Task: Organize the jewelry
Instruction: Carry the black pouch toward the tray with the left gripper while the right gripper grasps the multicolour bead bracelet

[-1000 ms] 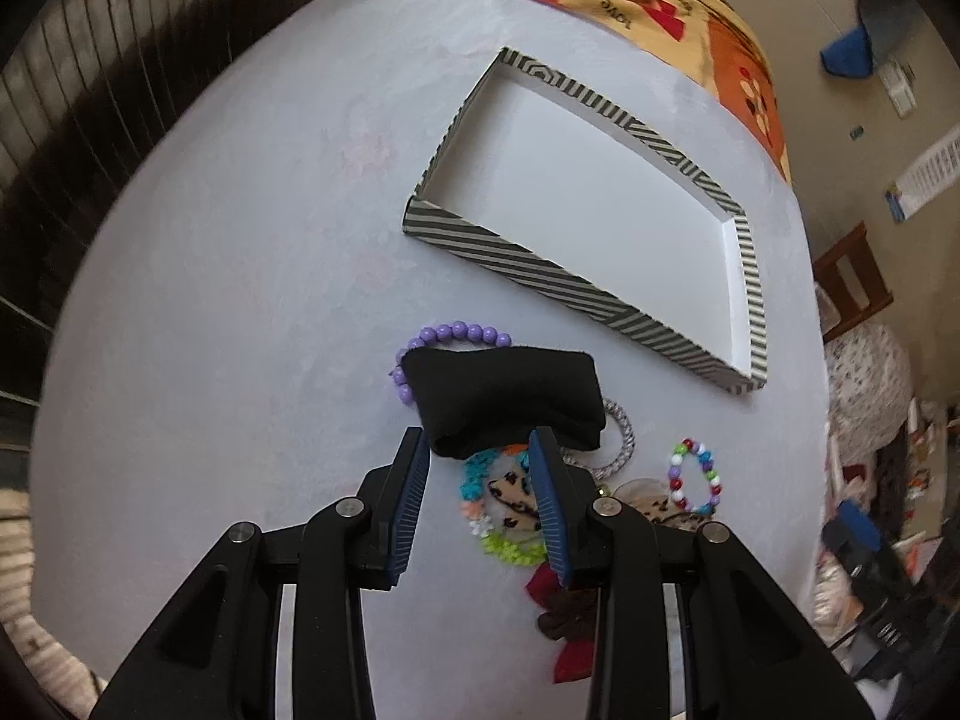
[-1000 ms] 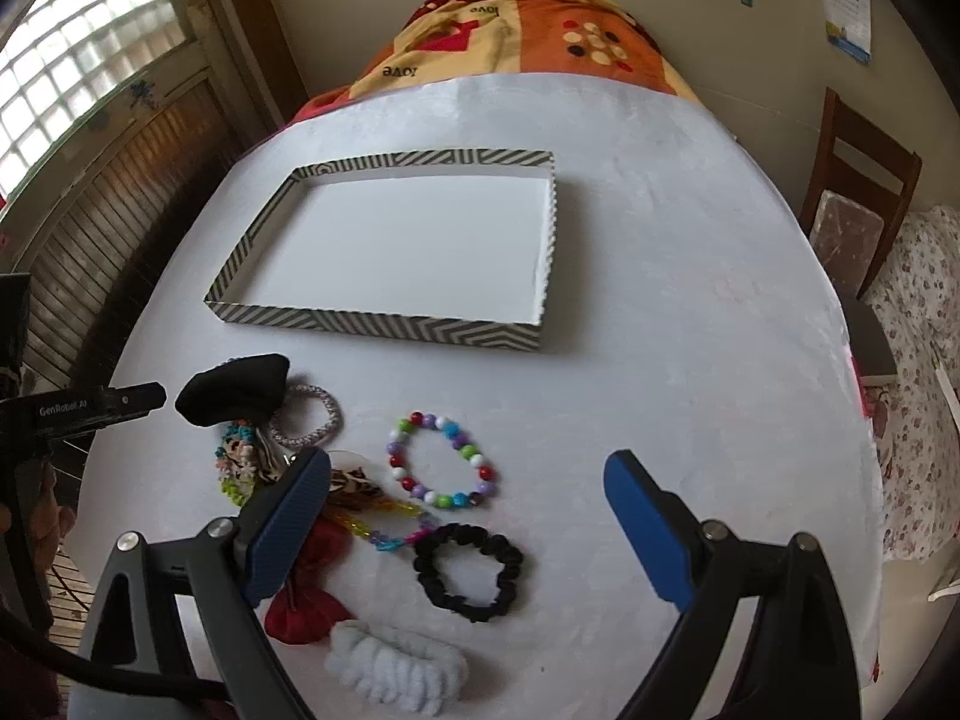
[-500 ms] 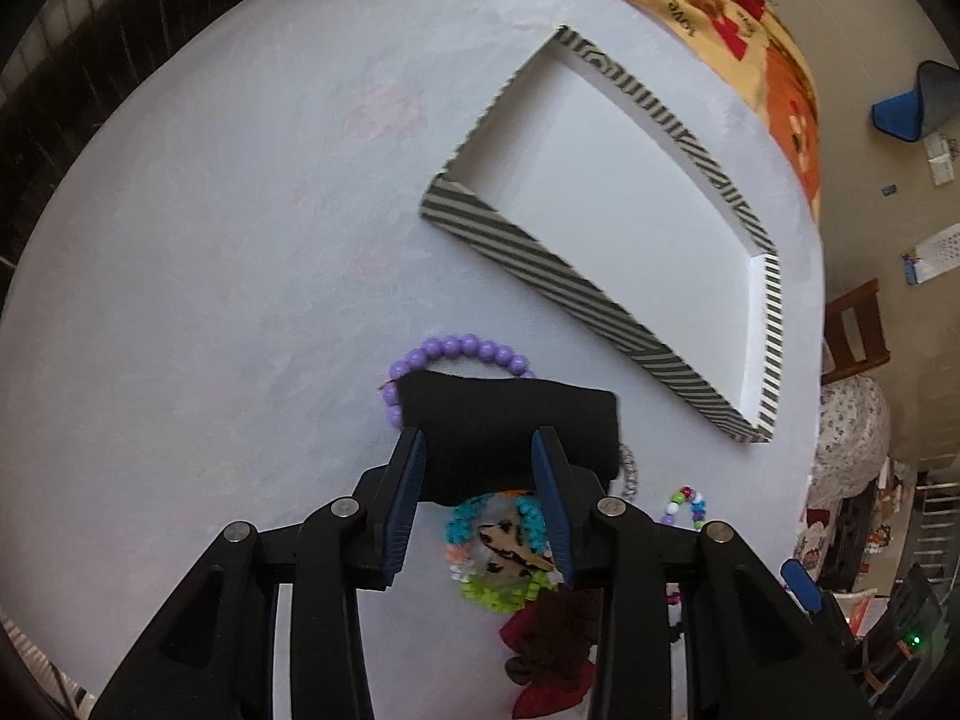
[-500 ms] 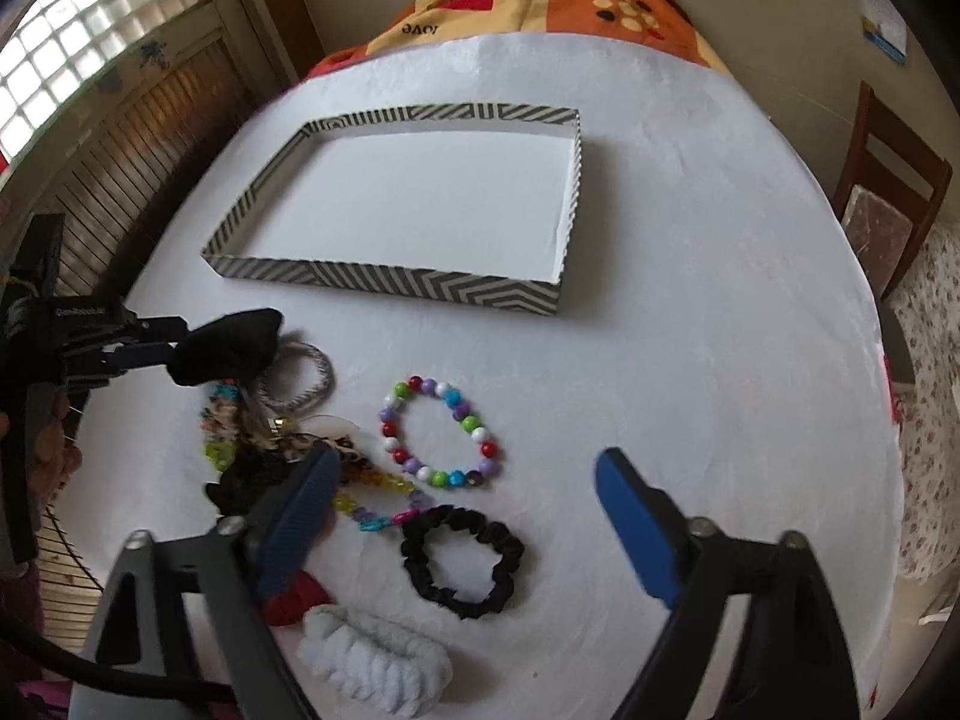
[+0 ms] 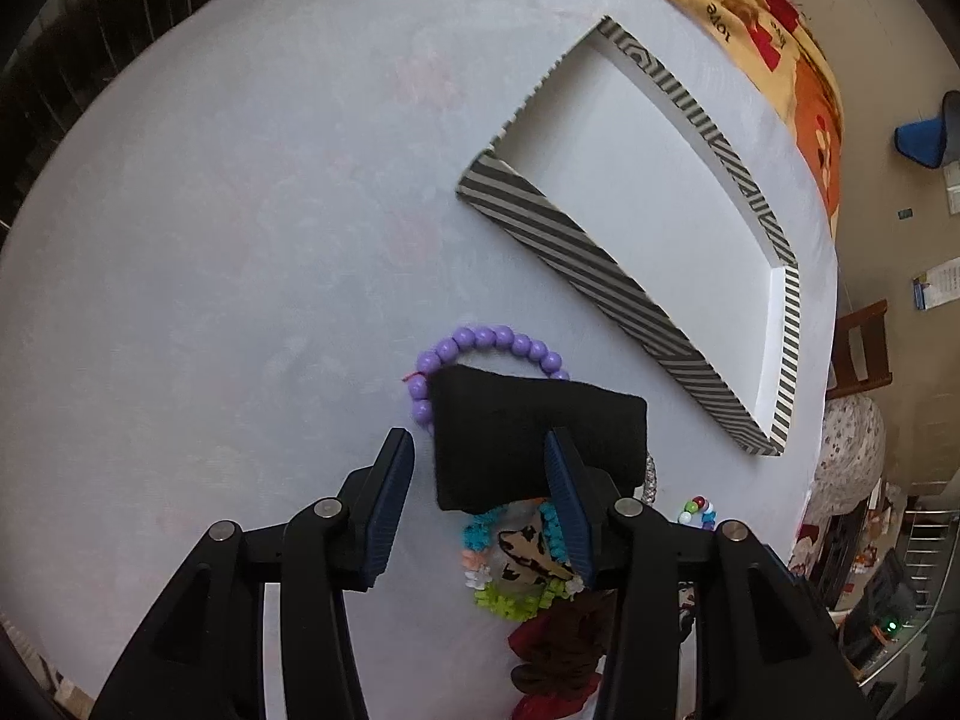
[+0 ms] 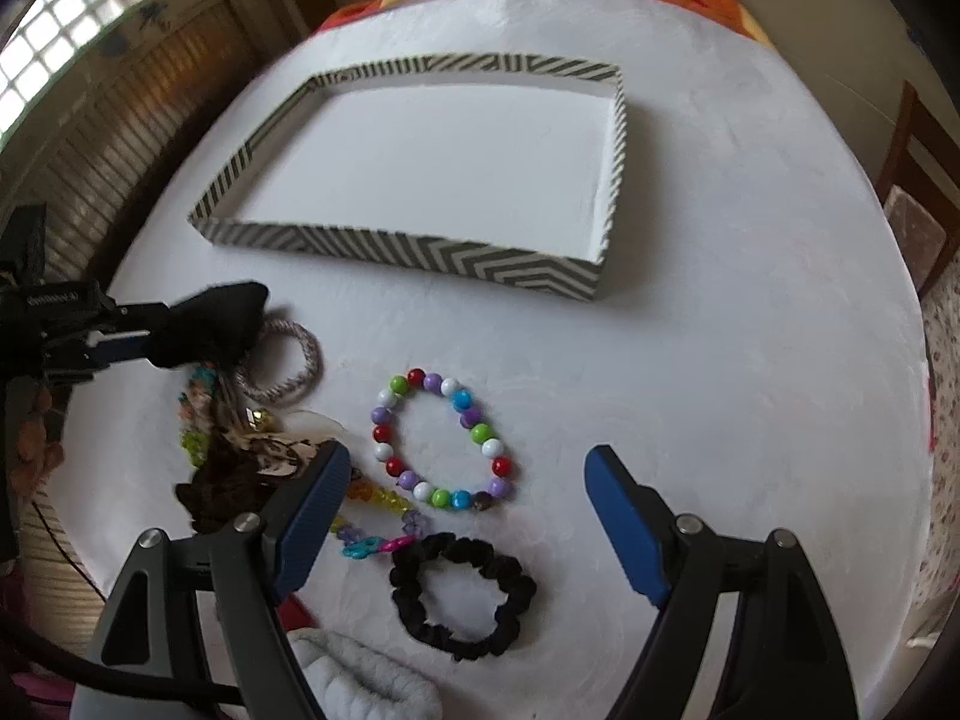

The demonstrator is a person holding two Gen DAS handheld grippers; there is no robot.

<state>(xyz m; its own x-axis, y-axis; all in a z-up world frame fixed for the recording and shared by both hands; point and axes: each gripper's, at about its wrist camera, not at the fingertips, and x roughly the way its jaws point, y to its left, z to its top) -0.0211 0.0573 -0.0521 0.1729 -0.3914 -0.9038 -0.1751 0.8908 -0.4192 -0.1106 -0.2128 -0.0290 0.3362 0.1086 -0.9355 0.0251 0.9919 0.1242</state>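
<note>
**Both my grippers stand open over the jewelry pile**

My left gripper (image 5: 480, 474) points steeply down at the white table (image 5: 210, 240). Its jaws have just been opening. The soft black fabric pouch (image 5: 534, 432) sits between them; the left pad stands clear of it with a gap showing, while the right pad lies against its near edge, so I am not squeezing it. The pouch covers part of a purple round-bead bracelet (image 5: 492, 342), whose arc curls out from under its far-left side. Just under the pouch lie a bracelet of teal, white and lime flower-shaped beads (image 5: 486, 564) and a leopard-print piece (image 5: 534, 552), with a dark red fabric bow (image 5: 558, 654) nearer to me.

My right gripper (image 6: 465, 483) has its jaws spread wide with nothing between the pads; they have just been closing a little. Below and between them lies a multicoloured round-bead bracelet (image 6: 441, 441), flat on the table. Just beside it, nearer to me, are a black ruffled fabric scrunchie (image 6: 462, 594) and a chain of clear coloured plastic links (image 6: 378, 516). A grey twisted hair tie (image 6: 288, 366) lies next to the pouch, and a white fluffy scrunchie (image 6: 366, 684) shows at the bottom edge.

The shallow rectangular cardboard tray with black-and-white zigzag walls (image 6: 420, 249) sits beyond the pile, apart from it, its white floor bare.
</note>
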